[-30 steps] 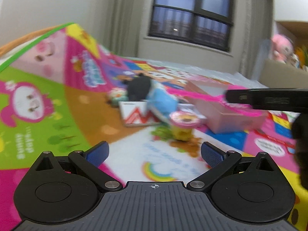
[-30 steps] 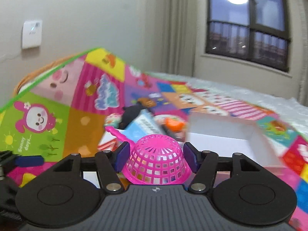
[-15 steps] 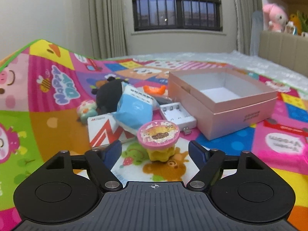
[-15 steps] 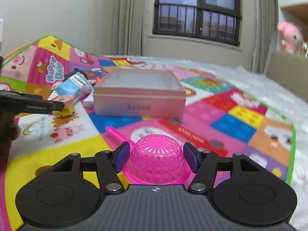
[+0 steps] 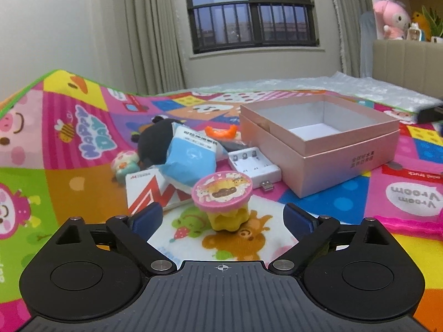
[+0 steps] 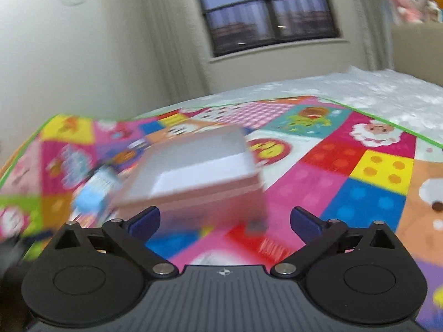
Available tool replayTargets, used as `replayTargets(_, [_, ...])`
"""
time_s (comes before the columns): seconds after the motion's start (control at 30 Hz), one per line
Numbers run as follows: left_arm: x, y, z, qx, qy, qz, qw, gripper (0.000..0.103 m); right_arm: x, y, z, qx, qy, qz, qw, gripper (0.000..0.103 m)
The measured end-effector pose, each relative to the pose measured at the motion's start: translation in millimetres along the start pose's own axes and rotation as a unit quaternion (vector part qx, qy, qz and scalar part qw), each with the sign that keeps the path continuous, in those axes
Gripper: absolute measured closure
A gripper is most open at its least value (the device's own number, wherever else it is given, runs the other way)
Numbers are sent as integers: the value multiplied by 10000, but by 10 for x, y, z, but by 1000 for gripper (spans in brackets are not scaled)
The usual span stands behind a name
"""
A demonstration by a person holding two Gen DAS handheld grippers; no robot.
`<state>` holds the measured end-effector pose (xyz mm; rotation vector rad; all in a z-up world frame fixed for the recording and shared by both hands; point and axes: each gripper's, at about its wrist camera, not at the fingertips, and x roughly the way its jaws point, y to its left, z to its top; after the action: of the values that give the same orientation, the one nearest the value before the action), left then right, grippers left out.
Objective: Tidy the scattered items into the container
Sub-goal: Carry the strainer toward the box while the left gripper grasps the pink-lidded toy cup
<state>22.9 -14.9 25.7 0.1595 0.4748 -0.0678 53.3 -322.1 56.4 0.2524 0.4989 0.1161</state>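
In the left wrist view my left gripper has its jaws opening. A toy cupcake with a pink top and yellow base stands between the blue fingertips, clear of both pads. Beyond it, to the right, sits the open pink box, with nothing visible inside it. A pink mesh basket lies on the mat at the right edge. The right wrist view is blurred. My right gripper is opening too, with nothing between its fingers, and the pink box is just ahead.
Left of the box lie a blue packet, a black plush, an orange piece, a white battery charger, a red-and-white card and a small mushroom toy. The colourful play mat curls up at the left.
My right gripper has let go of the pink basket and swung towards the box. My left gripper neared the cupcake, narrowed its jaws, then spread them again.
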Motion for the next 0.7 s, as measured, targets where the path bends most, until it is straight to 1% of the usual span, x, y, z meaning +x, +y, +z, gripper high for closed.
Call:
replayTargets(0.03, [-4,32,-7,-45,1,-16,10000,5,147,-57,74,73,-7,-67,10000,2])
replayTargets(0.1, [-30,83,-30,-118,-13,-72,9999,4,425,-142,191,272,54,-7,9996,2])
replayTargets(0.2, [-80,160,-64,-177,-36,-144,9997,4,698,-172,247,552,242,308,9977,2])
replayTargets(0.23, [-92,185,-74,-195,-35,-149,9997,3,758,-149,242,659,355,467,9961,0])
replayTargets(0.27, [-98,207,-83,-215,-28,-155,9996,3,779,-105,226,728,404,497,9953,0])
replayTargets(0.3, [-103,232,-88,-242,-23,-166,9996,3,762,-45,209,674,397,485,9958,0])
replayTargets(0.33, [-107,248,-95,-271,-21,-173,9995,3,753,-3,194,574,444,575,9957,0])
replayTargets(0.4, [-97,270,-97,-331,-2,-203,9992,3,695,76,148,411,572,903,9934,0])
replayTargets(0.43, [-91,270,-97,-341,9,-213,9992,3,641,120,128,309,599,988,9928,0])
replayTargets(0.53, [-99,269,-113,-344,-28,-204,9992,3,371,255,84,-238,508,1009,9933,0])
replayTargets(0.6, [-104,274,-121,-356,-45,-189,9992,3,139,335,25,-632,518,1128,9903,0])
replayTargets(0.7, [-105,267,-126,-363,-47,-159,9992,3,-105,449,-142,-1174,776,1272,9818,0])
